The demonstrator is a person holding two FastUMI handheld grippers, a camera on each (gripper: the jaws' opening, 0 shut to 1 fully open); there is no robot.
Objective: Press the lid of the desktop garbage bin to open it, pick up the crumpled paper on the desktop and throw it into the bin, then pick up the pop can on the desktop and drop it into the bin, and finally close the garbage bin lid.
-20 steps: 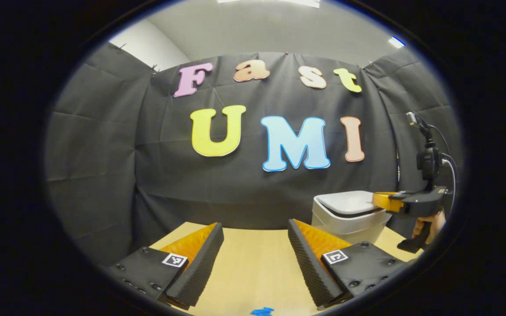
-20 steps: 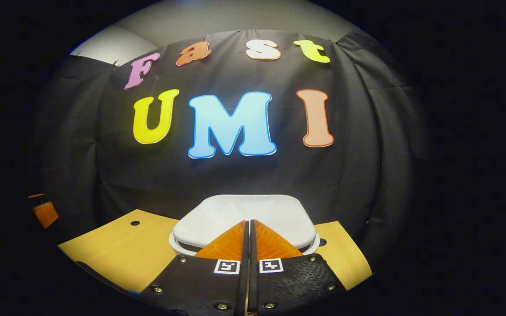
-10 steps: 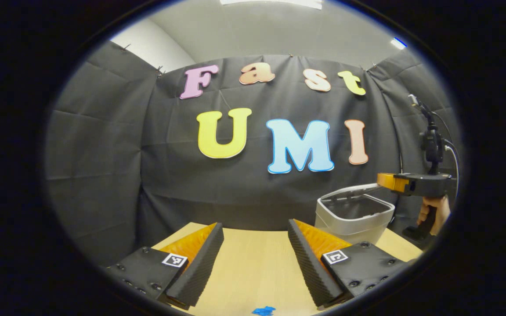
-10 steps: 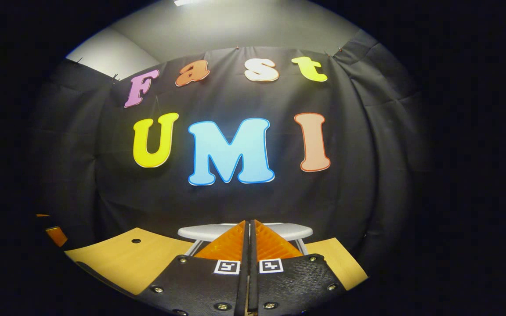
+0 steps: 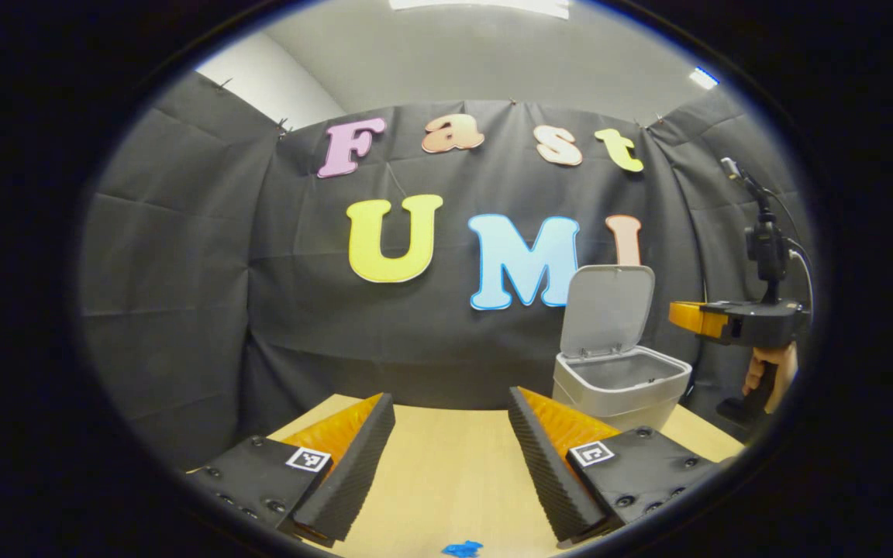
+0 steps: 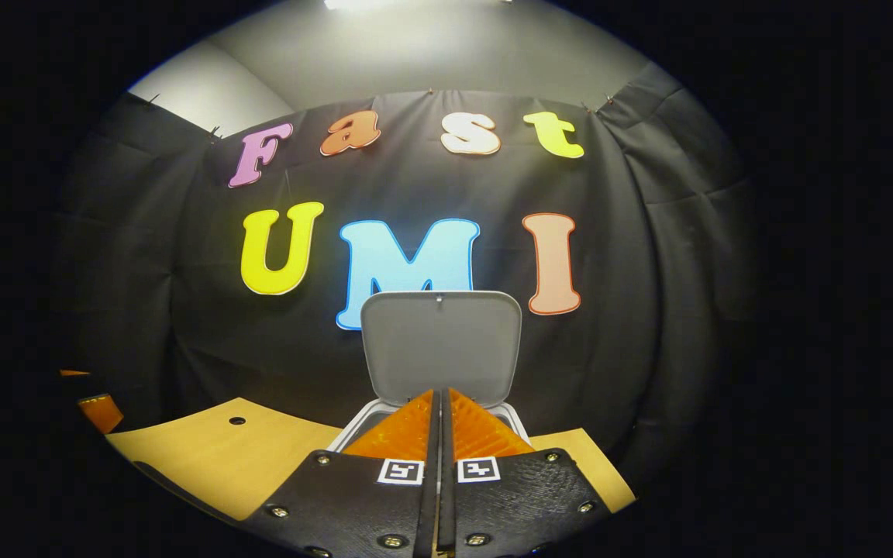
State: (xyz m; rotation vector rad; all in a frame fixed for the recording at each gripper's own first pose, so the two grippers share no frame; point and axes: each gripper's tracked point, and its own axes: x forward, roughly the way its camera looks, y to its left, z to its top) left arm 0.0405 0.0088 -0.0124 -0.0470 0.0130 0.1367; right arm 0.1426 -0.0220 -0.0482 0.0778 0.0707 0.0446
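Observation:
The white garbage bin (image 5: 618, 386) stands at the table's far right, its lid (image 5: 606, 310) swung upright. In the right gripper view the raised lid (image 6: 440, 345) faces me, just beyond my right gripper (image 6: 439, 397), which is shut with nothing between its fingers and hovers at the bin's near rim (image 6: 515, 418). The right gripper (image 5: 687, 317) also appears in the left gripper view, held by a hand (image 5: 768, 370) above and right of the bin. My left gripper (image 5: 450, 411) is open over the wooden table (image 5: 446, 473), left of the bin.
A small blue scrap (image 5: 462, 549) lies on the table near the front edge. The table has a small round hole (image 6: 237, 421) at its left part in the right gripper view. Black cloth walls close in the back and sides.
The bin lid has sprung from flat and closed to fully upright. My right gripper has lifted off the lid and drawn back a little. The left gripper has stayed put.

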